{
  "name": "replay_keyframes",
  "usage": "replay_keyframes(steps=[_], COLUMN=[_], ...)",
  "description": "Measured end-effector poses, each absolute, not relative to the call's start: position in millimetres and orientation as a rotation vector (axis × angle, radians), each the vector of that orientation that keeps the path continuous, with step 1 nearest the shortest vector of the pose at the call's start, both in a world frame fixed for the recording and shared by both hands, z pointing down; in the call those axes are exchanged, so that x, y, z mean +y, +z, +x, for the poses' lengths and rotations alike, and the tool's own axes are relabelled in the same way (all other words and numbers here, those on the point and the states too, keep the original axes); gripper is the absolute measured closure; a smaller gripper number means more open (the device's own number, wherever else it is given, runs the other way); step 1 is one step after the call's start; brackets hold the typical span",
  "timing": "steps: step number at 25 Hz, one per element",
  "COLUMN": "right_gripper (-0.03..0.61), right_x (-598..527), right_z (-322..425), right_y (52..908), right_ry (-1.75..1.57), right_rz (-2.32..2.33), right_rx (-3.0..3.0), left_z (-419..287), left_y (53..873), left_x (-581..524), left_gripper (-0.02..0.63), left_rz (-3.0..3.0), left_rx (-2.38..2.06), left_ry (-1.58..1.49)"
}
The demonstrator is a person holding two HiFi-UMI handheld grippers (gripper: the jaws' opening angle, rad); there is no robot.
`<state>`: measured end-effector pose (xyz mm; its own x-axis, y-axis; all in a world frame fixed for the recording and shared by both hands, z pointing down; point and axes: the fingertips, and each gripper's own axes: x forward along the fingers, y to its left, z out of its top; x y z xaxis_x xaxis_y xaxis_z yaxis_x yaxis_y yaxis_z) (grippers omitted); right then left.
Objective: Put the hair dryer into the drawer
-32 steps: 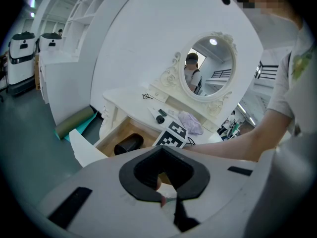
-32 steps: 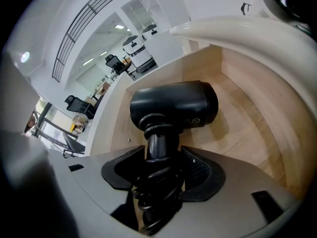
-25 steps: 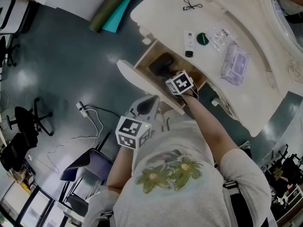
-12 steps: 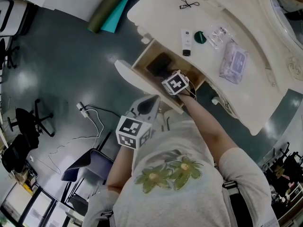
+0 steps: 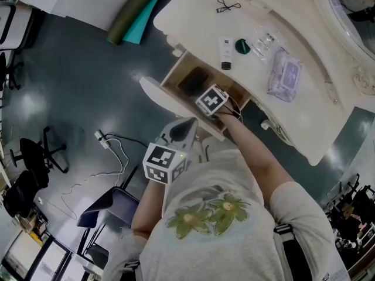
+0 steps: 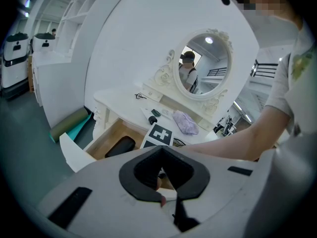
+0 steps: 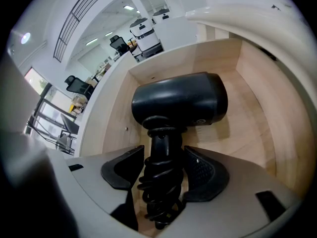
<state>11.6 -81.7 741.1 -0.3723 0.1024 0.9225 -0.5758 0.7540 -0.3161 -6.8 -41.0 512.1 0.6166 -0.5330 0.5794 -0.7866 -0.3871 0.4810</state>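
**Item: hair dryer (image 7: 178, 100).** Black, with its cord coiled round the handle. We log it inside the open drawer (image 5: 170, 78), barrel lying crosswise over the pale wood floor and handle pointing back toward us. Whether the barrel rests fully on the wood, we cannot tell.

**Change noted.** Over the last second, the right tool's marker cube (image 5: 211, 100) has travelled further in over the drawer in the head view, and the dryer has gone with it. We judge the placing nearly done, with only the letting-go left.

**Right tool (image 7: 166, 170).** Its jaws are drawn in on the cord-wrapped handle, one pad on each side, and it has the dryer by that handle. The barrel lies just beyond the jaw tips, deeper in the drawer.

**Left tool (image 6: 161, 198).** Its jaw tips meet with nothing between them. We hold it low by the body, well apart from the drawer and taking no part.

**Surroundings.** Above the drawer, the cream tabletop (image 5: 304, 116) carries a small tube (image 5: 224, 52), a dark green round piece (image 5: 242, 46) and a lilac packet (image 5: 285, 78).
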Motion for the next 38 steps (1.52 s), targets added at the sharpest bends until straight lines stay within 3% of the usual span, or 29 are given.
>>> replay_keyframes(steps=[15,16,18,25,31,38], right_gripper=[0.359,0.372,0.518,0.548,0.555,0.555], right_x=[-74.3,-71.7,-66.4,-26.2,6.2,35.7], right_z=[18.9,18.6,19.2,11.6,10.7,6.3], right_y=[608.9,594.2,566.8,469.9,417.0,417.1], right_ry=[0.843,0.862,0.922,1.493,1.516,1.474], right_rz=[0.548,0.557,0.576,0.424,0.419,0.464], right_rx=[-2.173,-2.224,-2.329,-2.707,-2.889,-2.863], left_z=[-17.6,-17.5,-16.6,-20.1,-25.2,-33.6], left_y=[480.6,476.6,470.1,449.0,434.9,428.2], left_x=[-36.3,-35.1,-32.8,-22.4,-1.6,29.4], left_gripper=[0.604,0.604,0.604,0.604,0.604,0.604], left_rz=[2.115,2.121,2.131,2.143,2.137,2.133], left_rx=[-1.079,-1.080,-1.082,-1.100,-1.112,-1.122], left_ry=[0.409,0.408,0.405,0.375,0.312,0.278])
